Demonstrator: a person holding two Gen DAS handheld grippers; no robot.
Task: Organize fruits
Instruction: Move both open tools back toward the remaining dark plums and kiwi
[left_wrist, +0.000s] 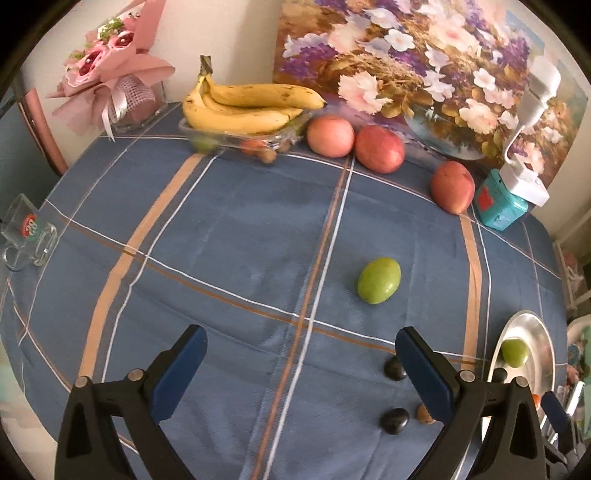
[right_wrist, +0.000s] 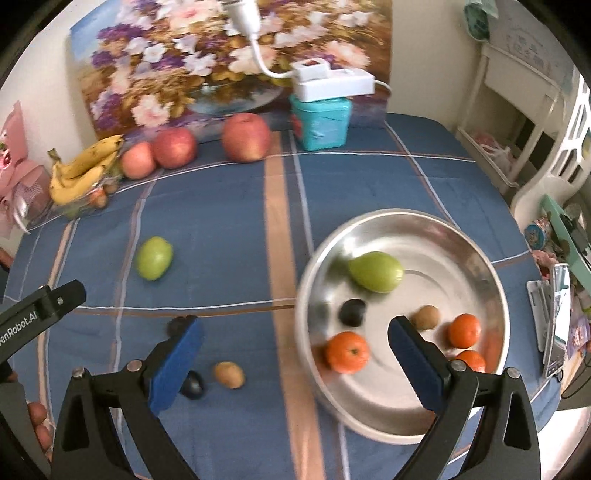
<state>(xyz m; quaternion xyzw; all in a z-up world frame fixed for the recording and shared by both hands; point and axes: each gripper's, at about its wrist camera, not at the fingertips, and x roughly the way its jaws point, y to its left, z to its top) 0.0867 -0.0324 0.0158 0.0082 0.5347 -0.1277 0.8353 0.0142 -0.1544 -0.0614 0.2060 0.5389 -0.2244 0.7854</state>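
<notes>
Both tools hang empty over the counter (left_wrist: 240, 229): the left hand-held gripper (left_wrist: 299, 343) and the right hand-held gripper (right_wrist: 295, 332) each have their jaws spread apart. A green fruit (right_wrist: 376, 271), 3 tangerines (right_wrist: 347, 352) and small fruits lie in the steel bowl (right_wrist: 480, 258) near the counter's right edge; another green fruit (left_wrist: 379, 280) lies mid-counter.

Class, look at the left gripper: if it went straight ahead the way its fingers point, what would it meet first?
The left gripper is open and empty, aimed across bare tablecloth. Straight on, nothing lies close; the green fruit sits slightly right of that line. Probably the cloth first, though depth is unclear.
</notes>
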